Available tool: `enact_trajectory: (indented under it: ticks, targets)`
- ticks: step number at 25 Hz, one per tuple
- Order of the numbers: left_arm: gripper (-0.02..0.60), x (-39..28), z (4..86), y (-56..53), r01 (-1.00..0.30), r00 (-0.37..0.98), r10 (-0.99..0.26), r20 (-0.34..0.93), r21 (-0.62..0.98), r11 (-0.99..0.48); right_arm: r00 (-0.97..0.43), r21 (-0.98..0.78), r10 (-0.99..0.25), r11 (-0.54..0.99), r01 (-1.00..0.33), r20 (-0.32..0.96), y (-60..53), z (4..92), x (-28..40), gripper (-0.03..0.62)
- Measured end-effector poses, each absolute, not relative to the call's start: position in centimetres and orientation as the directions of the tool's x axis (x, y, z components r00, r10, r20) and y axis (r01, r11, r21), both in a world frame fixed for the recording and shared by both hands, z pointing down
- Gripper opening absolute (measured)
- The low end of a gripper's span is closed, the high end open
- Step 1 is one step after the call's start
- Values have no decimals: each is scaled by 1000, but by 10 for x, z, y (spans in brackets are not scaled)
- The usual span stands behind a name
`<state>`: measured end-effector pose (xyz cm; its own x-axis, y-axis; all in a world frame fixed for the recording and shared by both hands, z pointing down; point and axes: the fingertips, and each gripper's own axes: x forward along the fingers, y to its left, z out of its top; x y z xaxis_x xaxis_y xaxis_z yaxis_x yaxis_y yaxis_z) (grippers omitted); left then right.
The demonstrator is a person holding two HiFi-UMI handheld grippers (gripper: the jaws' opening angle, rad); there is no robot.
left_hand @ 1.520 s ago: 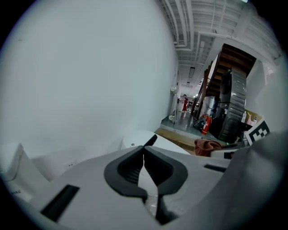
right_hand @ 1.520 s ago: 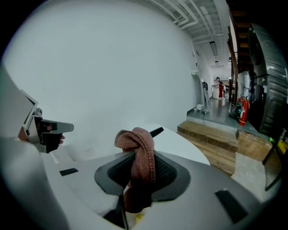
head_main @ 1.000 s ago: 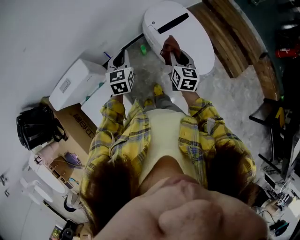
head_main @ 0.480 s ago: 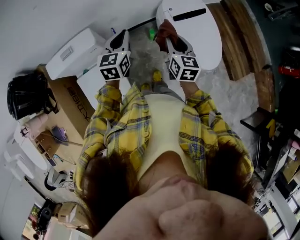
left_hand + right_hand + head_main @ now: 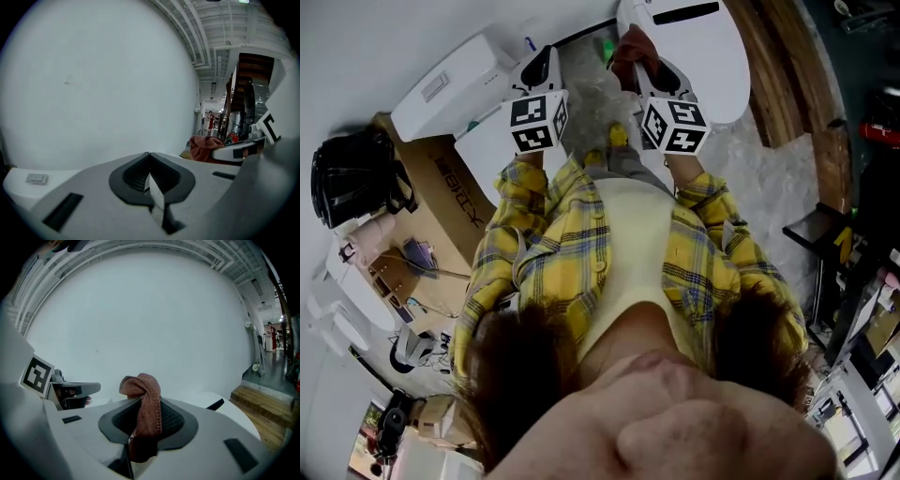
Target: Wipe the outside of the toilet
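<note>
I saw a cardboard box (image 5: 455, 220) at the left, a black bag (image 5: 352, 187) just beside it, a white box (image 5: 441, 89) farther off, and wooden steps (image 5: 792, 84) at the right.

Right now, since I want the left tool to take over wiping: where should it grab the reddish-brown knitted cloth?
Probably the bunched fold of the reddish-brown knitted cloth that sticks out past the right tool's shut jaws, approached from the left tool's own side. That fold stands free, while the rest is pinched between the jaws.

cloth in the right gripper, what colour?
Reddish-brown knit. The cloth shows best in the right gripper view.
</note>
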<state>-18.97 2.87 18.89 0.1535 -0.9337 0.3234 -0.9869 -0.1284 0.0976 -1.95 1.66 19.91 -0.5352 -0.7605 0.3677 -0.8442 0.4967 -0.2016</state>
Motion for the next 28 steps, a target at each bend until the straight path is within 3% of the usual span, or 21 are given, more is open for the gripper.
enact_trajectory:
  ticks: [10, 17, 28]
  targets:
    - [8, -168, 185, 46, -987, 162, -935, 317, 67, -148, -502, -195, -782, 463, -865, 371, 31, 197, 10, 115]
    - [8, -141, 173, 52, -998, 65, -954, 292, 44, -54, -558, -216, -748, 515, -830, 358, 25, 196, 48, 115]
    - [9, -18, 169, 54, -997, -66, -961, 270, 21, 74, -625, -189, -687, 603, -775, 371, -1, 193, 184, 115]
